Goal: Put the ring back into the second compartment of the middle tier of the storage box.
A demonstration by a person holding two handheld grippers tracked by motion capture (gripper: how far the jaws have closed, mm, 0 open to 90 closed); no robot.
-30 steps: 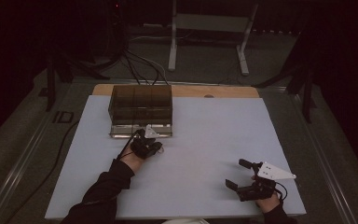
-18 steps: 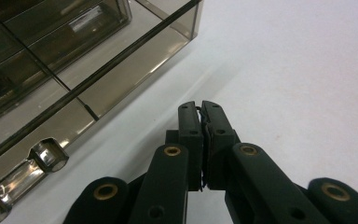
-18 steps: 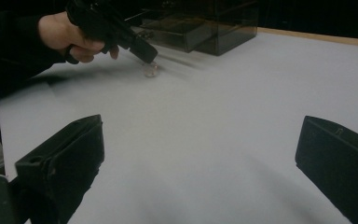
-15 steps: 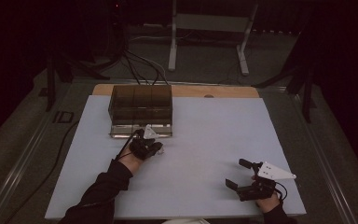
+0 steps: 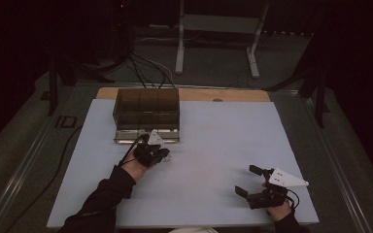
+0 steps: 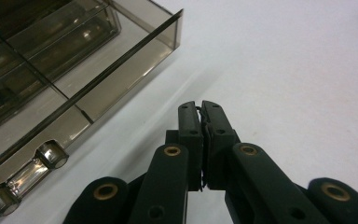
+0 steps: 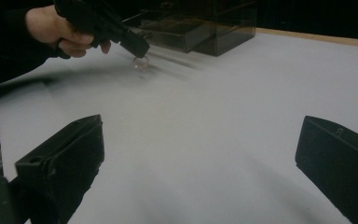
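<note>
- Where the left gripper [image 5: 161,153] hangs just in front of the box, jaws pressed together, a thin dark sliver pinched between the pads in the left gripper view; cannot tell what it is.
- Held by one bare hand [image 5: 137,165] on a dark sleeve [image 5: 108,194], tips aimed toward the box's front right corner.
- Toward the near right corner of the table, one right gripper [image 5: 249,179], jaws spread wide with bare surface between them, a grey three-cornered plate [image 5: 286,178] on top.
- Two grippers counted, each with two black jaws.
- One smoky see-through box [image 5: 147,108] at the far left part of the white table [image 5: 223,141], long axis running left to right across it, front facing the person.
- One shallow drawer [image 6: 81,91] drawn out at the front, partitions inside, a clear handle [image 6: 25,175] along its front edge.
- One small round clear object [image 7: 140,63] on the white surface just beneath the left gripper in the right gripper view; too blurred to identify.
</note>
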